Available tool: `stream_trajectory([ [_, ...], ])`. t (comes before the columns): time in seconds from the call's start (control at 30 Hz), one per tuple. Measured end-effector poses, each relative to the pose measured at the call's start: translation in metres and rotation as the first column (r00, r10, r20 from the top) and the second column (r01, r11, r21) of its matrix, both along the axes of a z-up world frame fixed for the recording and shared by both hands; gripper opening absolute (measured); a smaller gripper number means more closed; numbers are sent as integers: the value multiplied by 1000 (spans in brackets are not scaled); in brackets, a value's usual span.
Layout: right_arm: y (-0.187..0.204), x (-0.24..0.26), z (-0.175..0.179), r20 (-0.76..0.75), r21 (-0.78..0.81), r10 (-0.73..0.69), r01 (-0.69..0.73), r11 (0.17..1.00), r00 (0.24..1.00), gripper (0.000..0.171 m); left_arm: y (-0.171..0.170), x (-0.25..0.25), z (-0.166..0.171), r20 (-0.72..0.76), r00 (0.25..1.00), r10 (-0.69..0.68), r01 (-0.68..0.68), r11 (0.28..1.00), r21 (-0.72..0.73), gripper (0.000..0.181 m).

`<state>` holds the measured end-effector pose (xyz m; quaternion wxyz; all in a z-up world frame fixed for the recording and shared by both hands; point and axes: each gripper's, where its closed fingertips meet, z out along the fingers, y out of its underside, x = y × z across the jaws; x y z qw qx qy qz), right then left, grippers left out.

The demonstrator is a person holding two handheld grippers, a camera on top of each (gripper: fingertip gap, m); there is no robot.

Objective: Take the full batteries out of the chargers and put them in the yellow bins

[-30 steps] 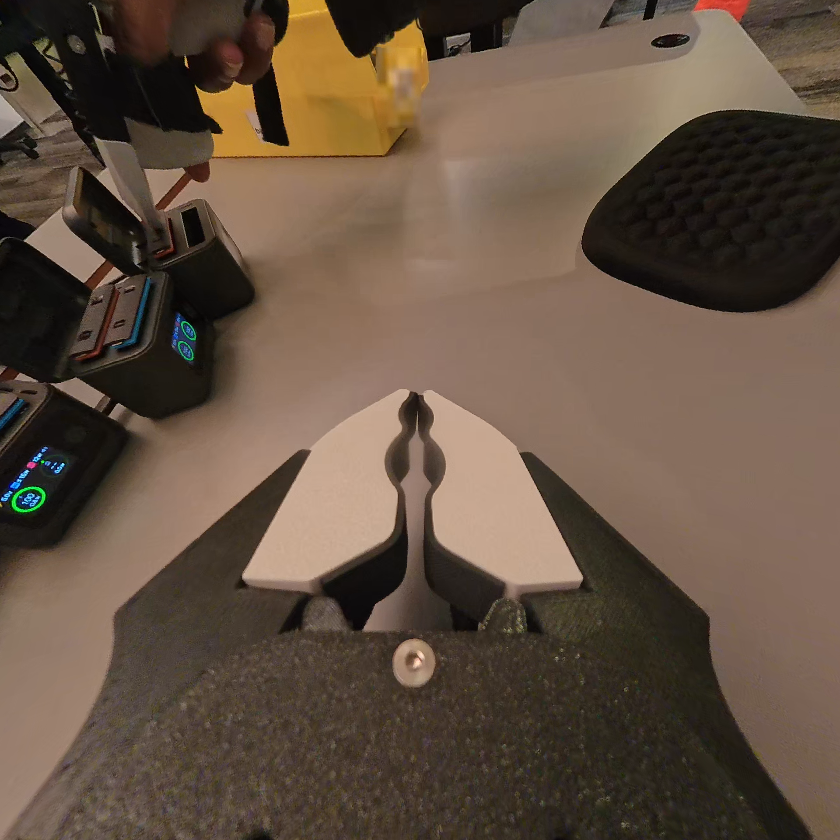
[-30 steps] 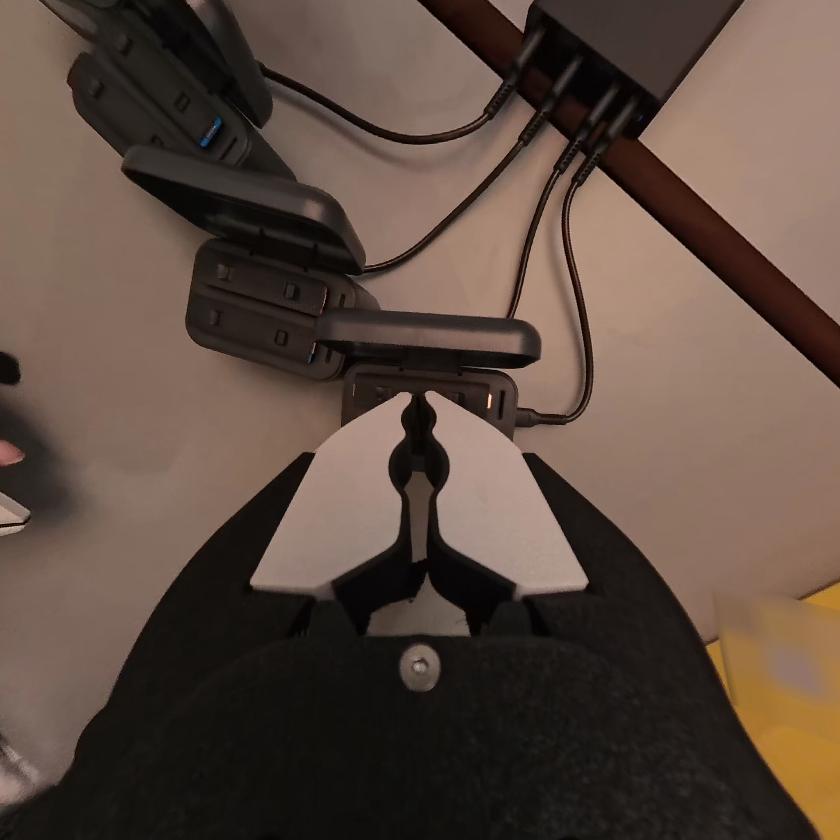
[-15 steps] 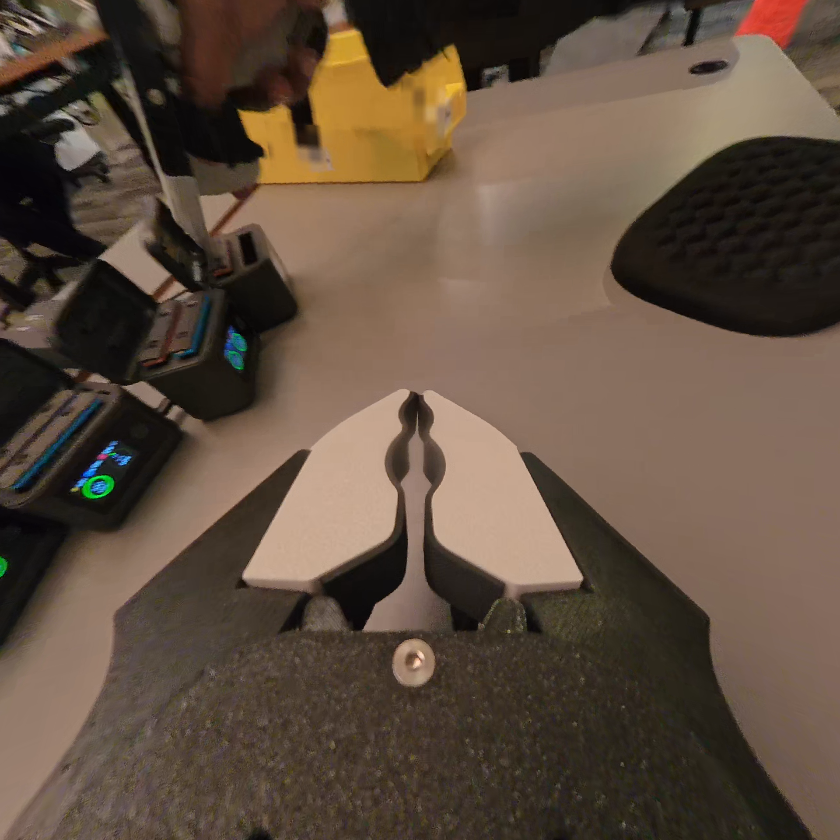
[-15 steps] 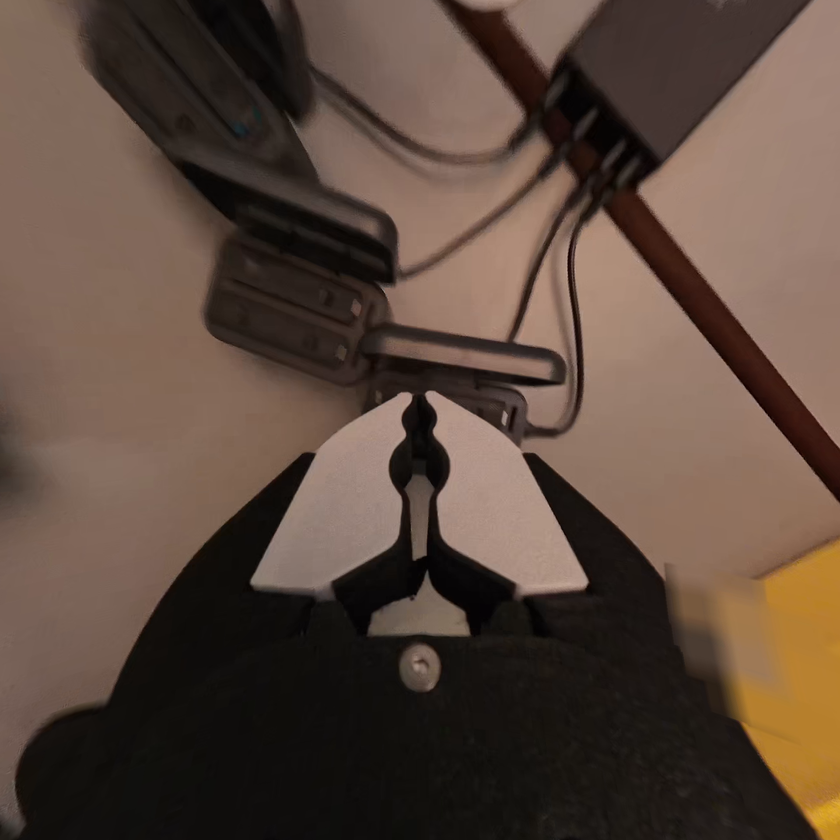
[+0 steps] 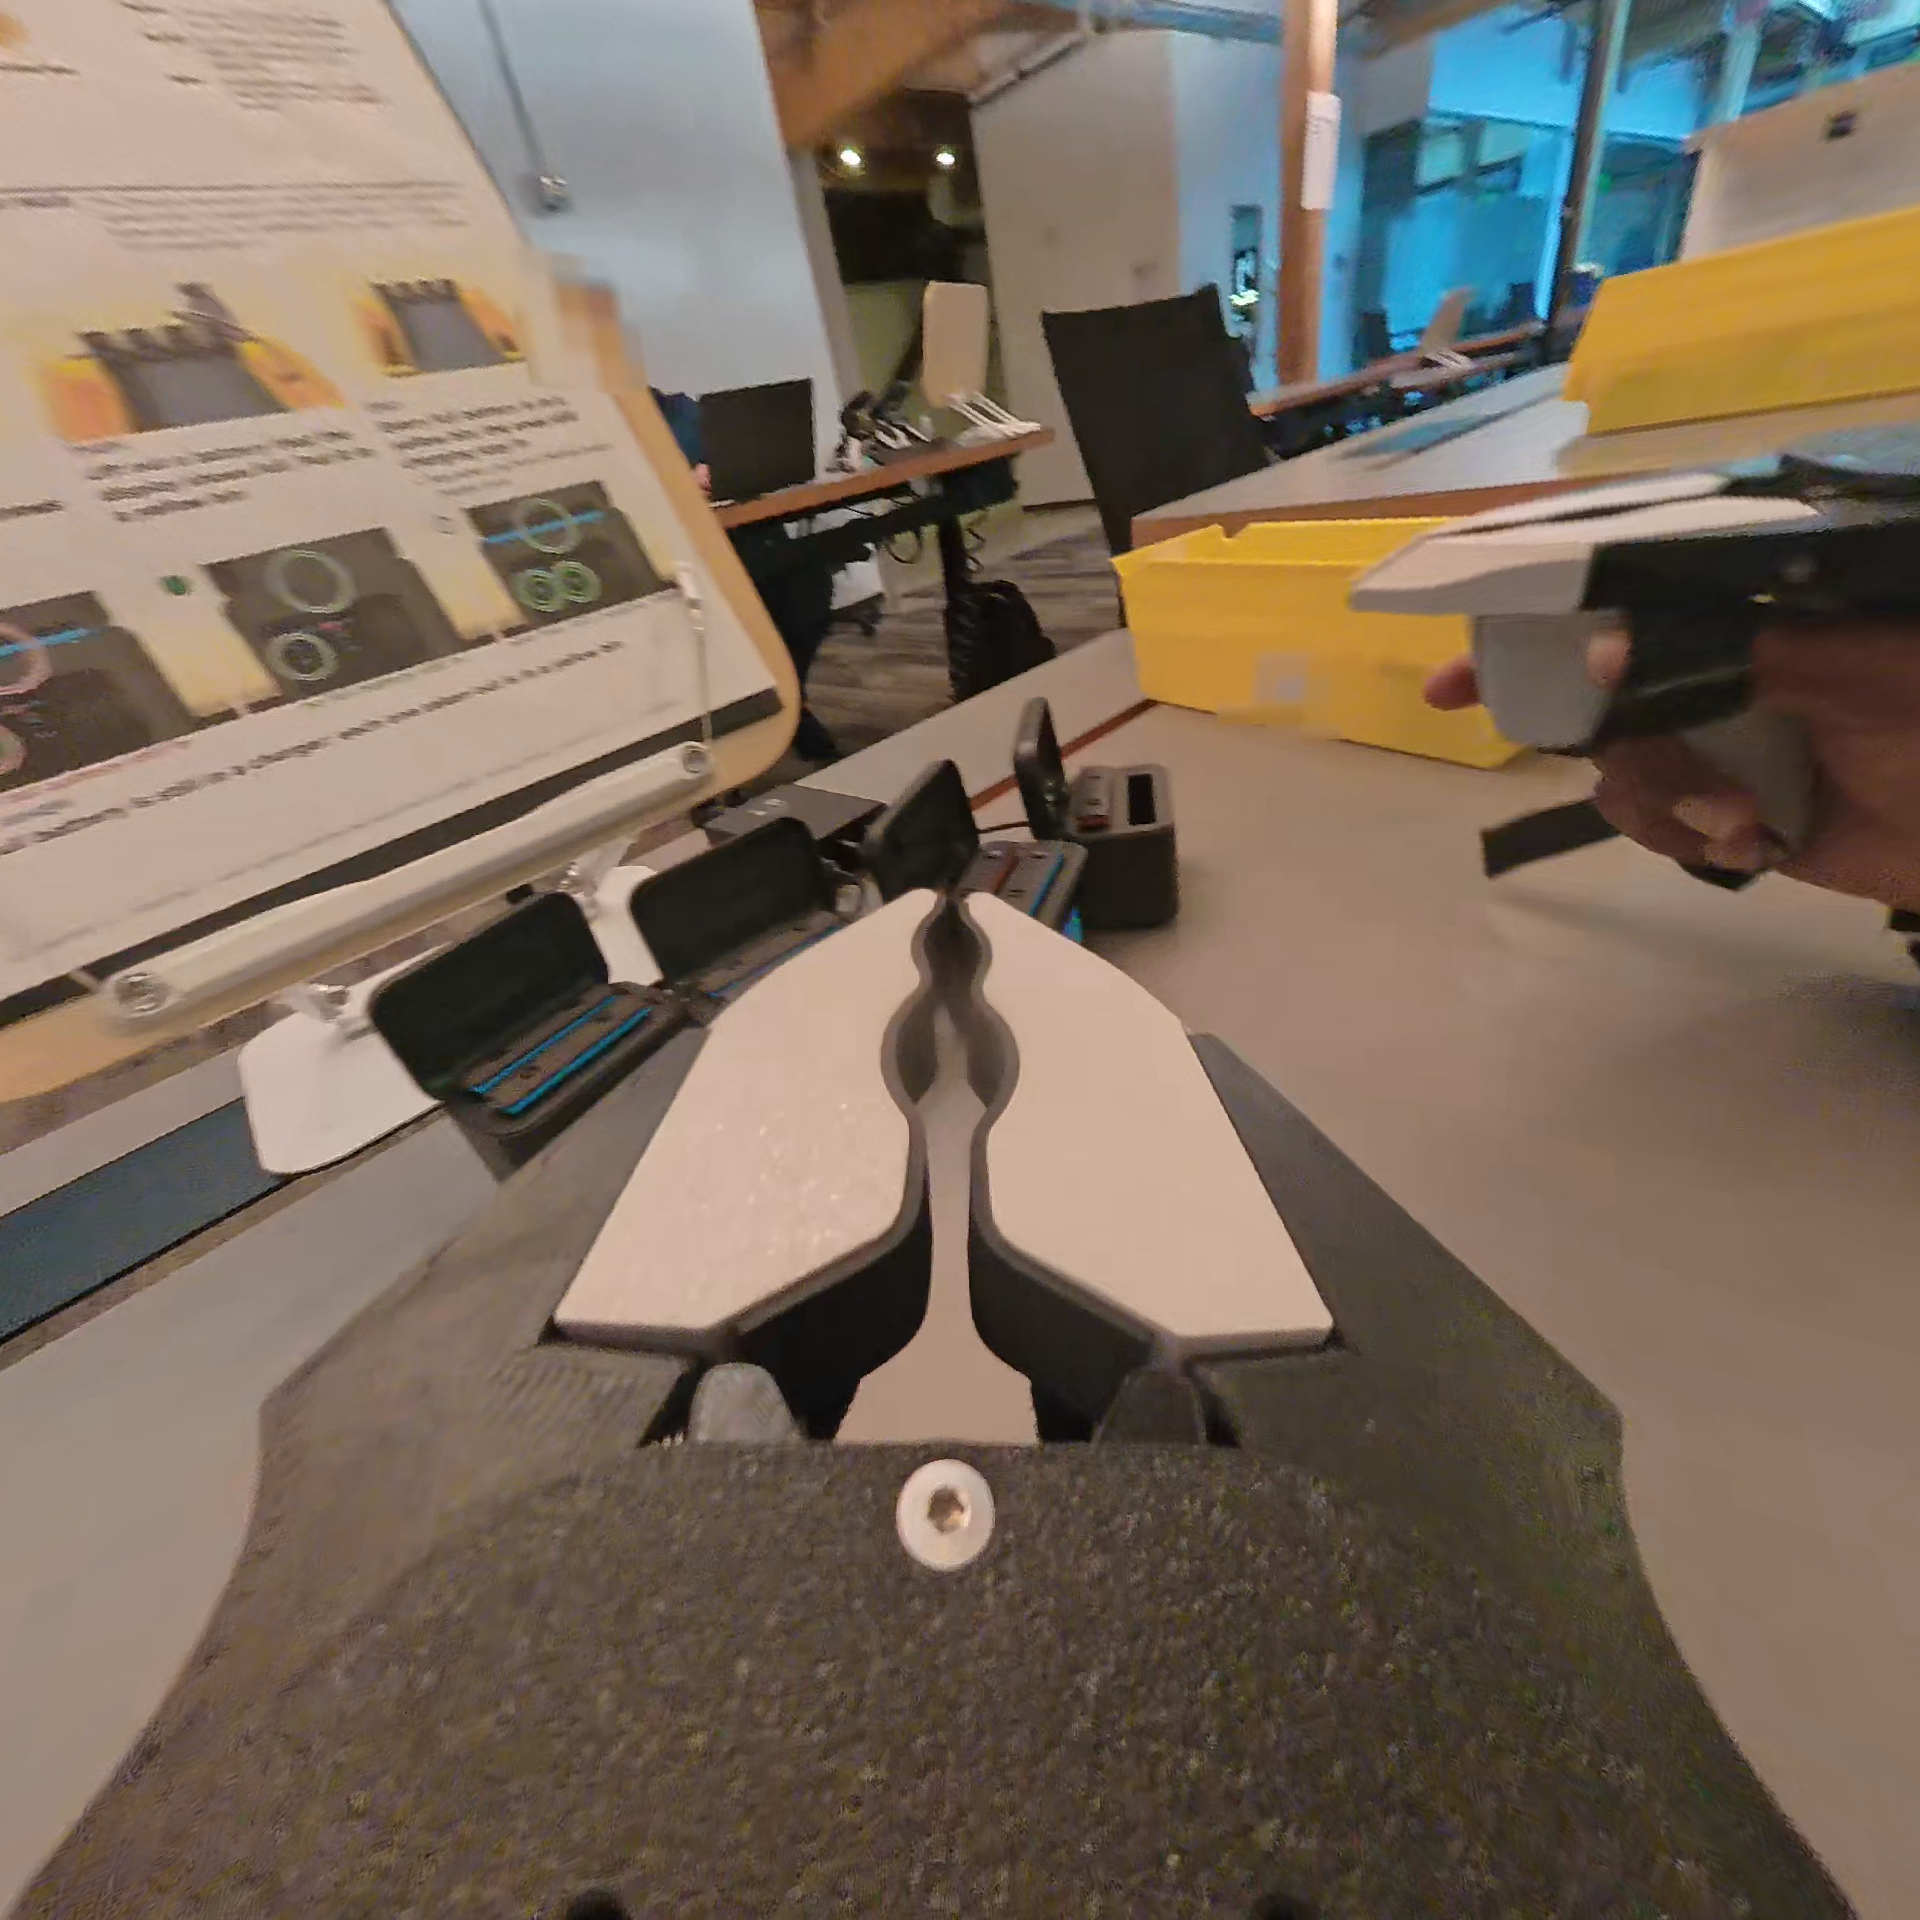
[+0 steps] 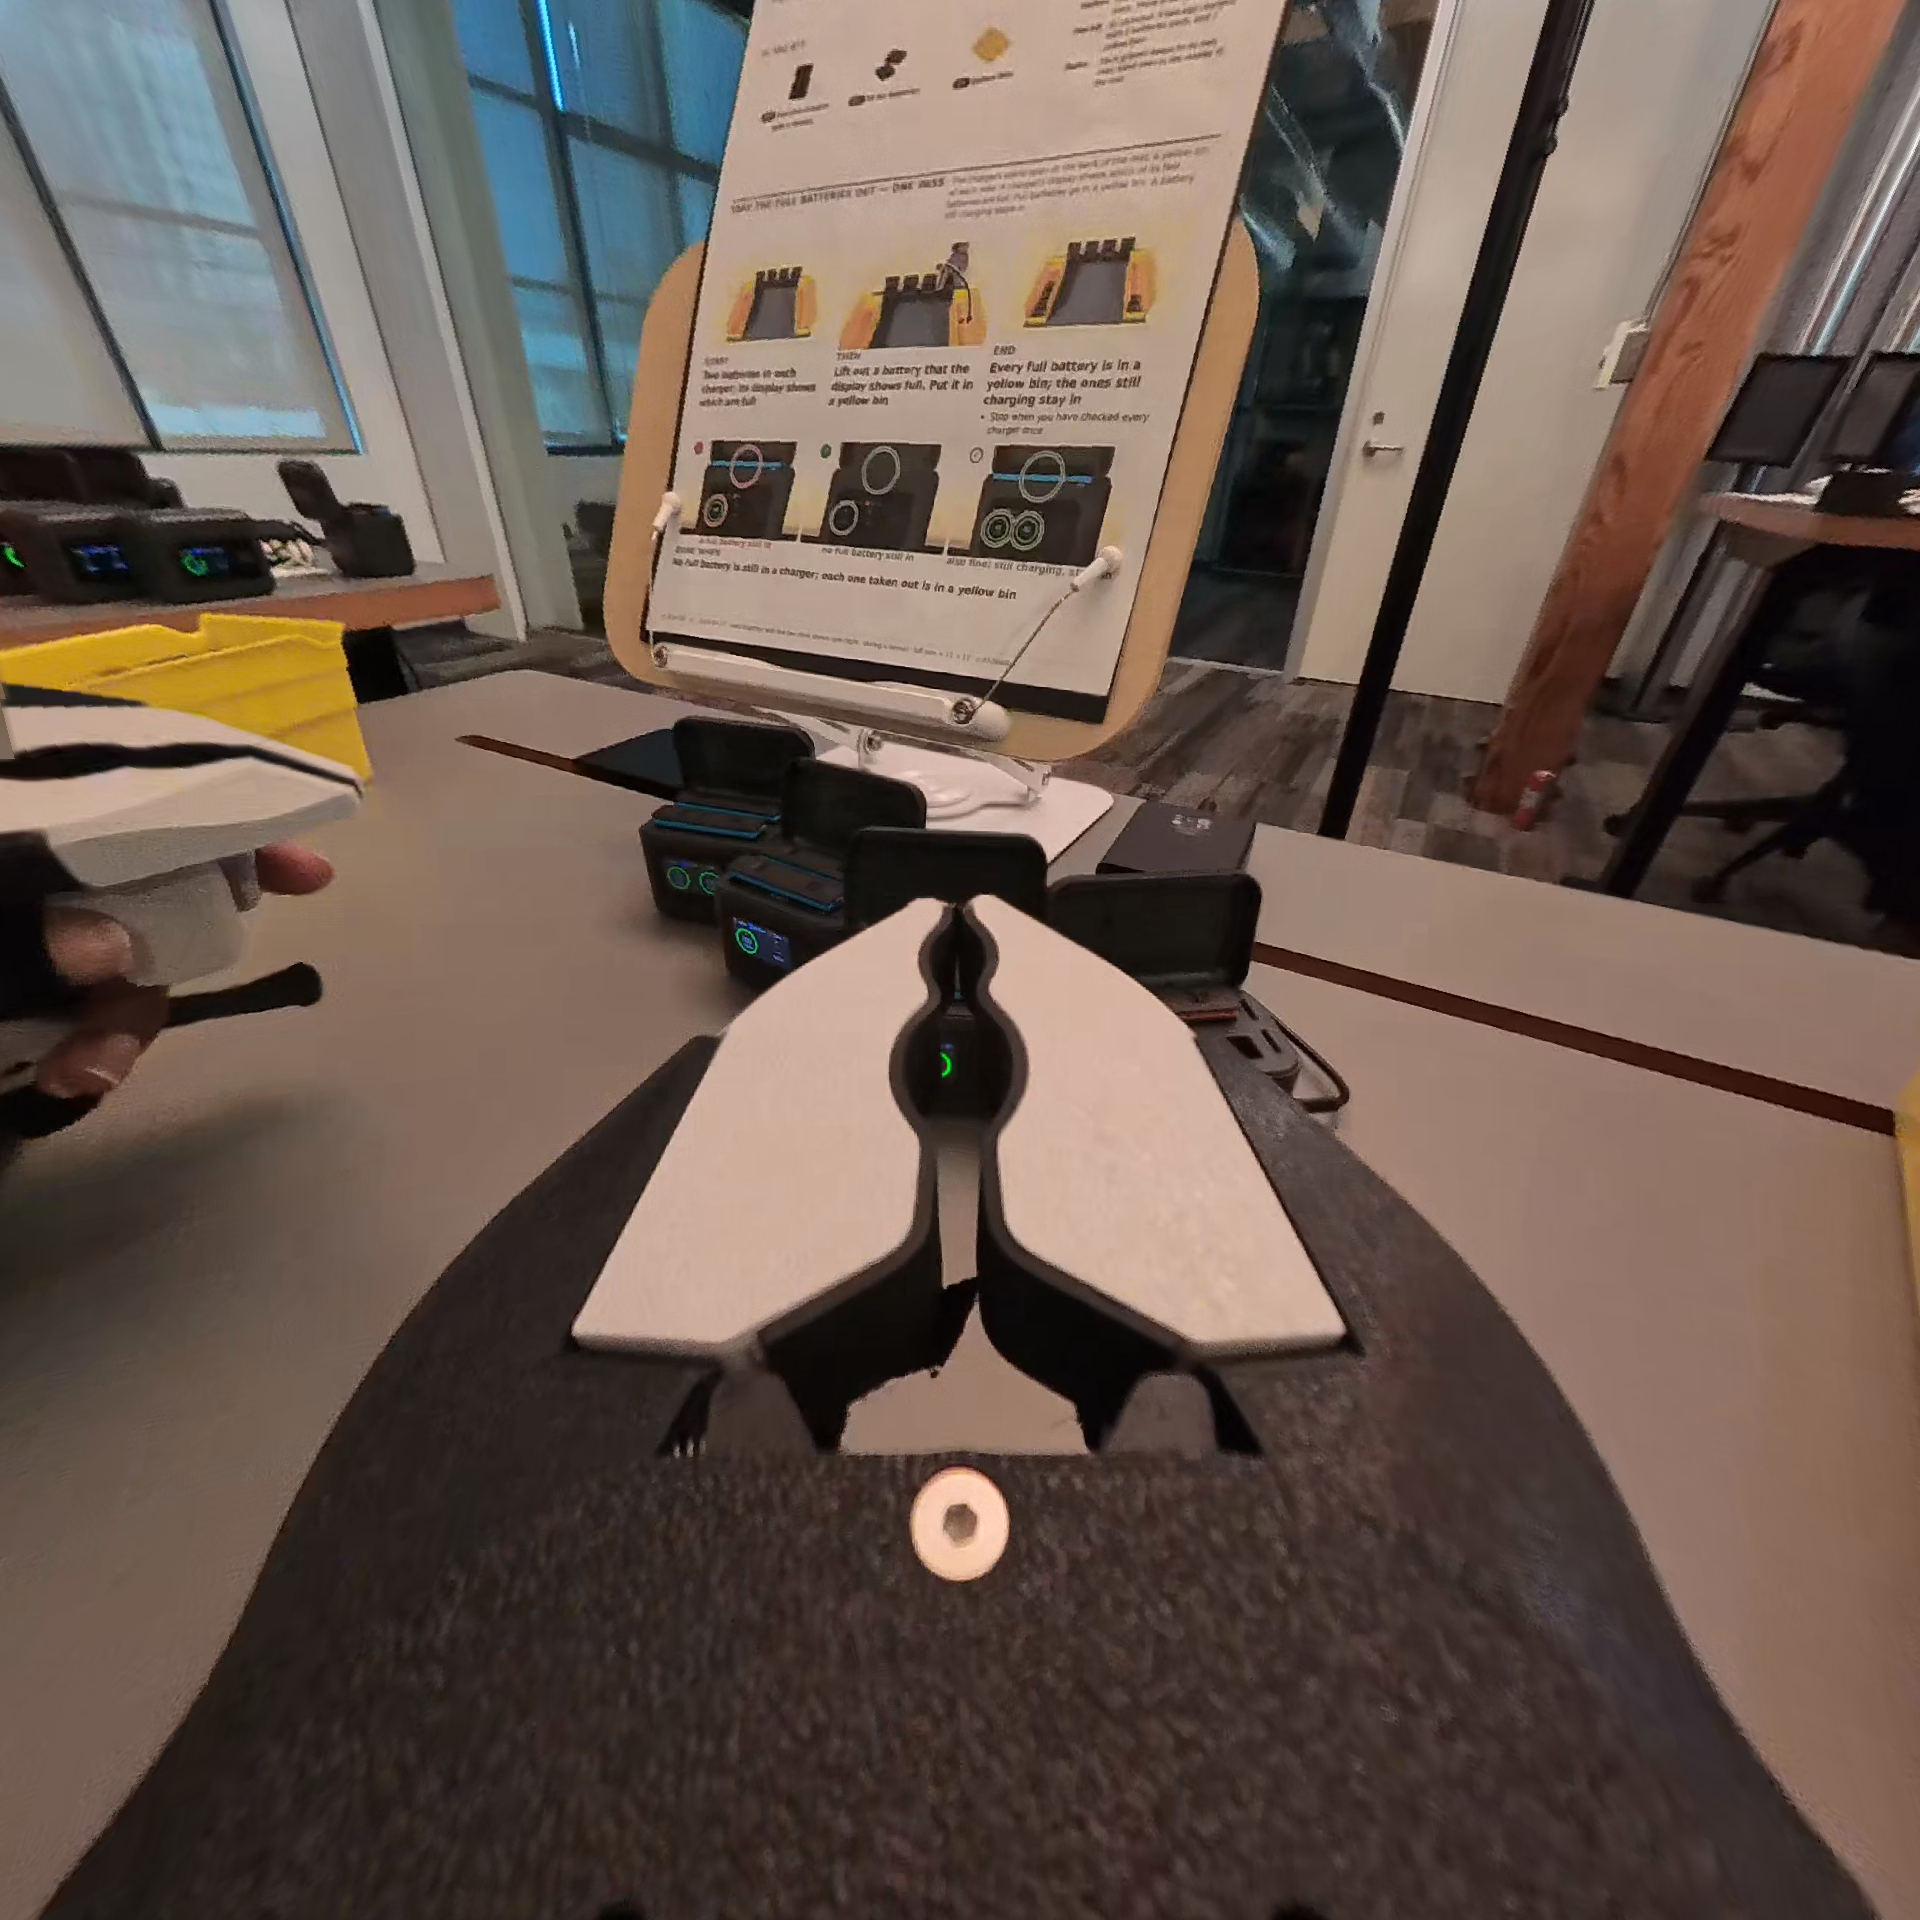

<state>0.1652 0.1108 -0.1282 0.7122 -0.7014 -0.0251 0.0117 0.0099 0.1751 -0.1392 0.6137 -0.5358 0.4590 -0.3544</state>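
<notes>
Both grippers hover above the grey tabletop (image 5: 1455, 1091), fingers pressed together, empty. Left gripper (image 5: 948, 906) and right gripper (image 6: 956, 912) face a row of open black chargers (image 6: 769, 925) before an instruction sheet on a stand (image 6: 935, 364). A yellow bin (image 5: 1278, 623) sits beyond. Only the right view shows lit green charger screens (image 6: 746, 941).

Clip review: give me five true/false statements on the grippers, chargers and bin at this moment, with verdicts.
1. The left gripper is shut and holds nothing. True.
2. The right gripper grips a battery. False: its fingertips meet with nothing between them.
3. The chargers have their lids closed. False: the lids stand open.
4. A yellow bin sits on the table beyond the chargers in the left wrist view. True.
5. The instruction board lies flat on the table. False: it stands upright on a stand behind the chargers.
</notes>
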Motion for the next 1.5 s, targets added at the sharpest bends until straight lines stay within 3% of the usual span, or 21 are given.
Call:
stream_trajectory([
  [0.17, -1, 9, 0, -41, 8, -8, 9, 1000, 999, 0, 20, -18, 22, 53, 995, 81, -82, 996, 18, 0],
  [0.33, -5, 14, 10, -24, 50, -34, 35, 998, 999, 0, 55, -71, 75, 128, 972, 197, -203, 979, 33, 0],
  [0.43, -5, 18, 8, -28, 44, -47, 49, 998, 998, 0, 79, -118, 107, 107, 959, 264, -270, 962, 42, 0],
  [0.53, -5, 19, 8, -42, 41, -44, 45, 998, 998, 0, 110, -171, 121, 2, 936, 352, -351, 934, 69, 13],
  [0.6, -6, 21, 10, -51, 47, -49, 51, 998, 998, 0, 135, -202, 111, -171, 906, 386, -375, 922, 95, 19],
  [0.67, -8, 25, 13, -75, 61, -57, 61, 996, 996, 0, 166, -237, 91, -364, 822, 437, -408, 899, 158, 20],
  [0.8, -10, 29, 15, -78, 71, -71, 76, 995, 994, 0, 214, -300, 24, -742, 521, 422, -366, 896, 252, 23],
  [0.9, -10, 28, 13, -77, 64, -68, 73, 995, 995, 0, 230, -333, -20, -888, 265, 375, -288, 910, 298, 26],
  [0.97, -9, 28, 11, -75, 59, -66, 71, 996, 995, 0, 236, -344, -38, -927, 173, 332, -257, 924, 283, 27],
  [1.5, -6, 18, 7, -60, 42, -13, 15, 999, 998, 0, 257, -337, -61, -966, -20, 256, -154, 954, 256, 25],
])
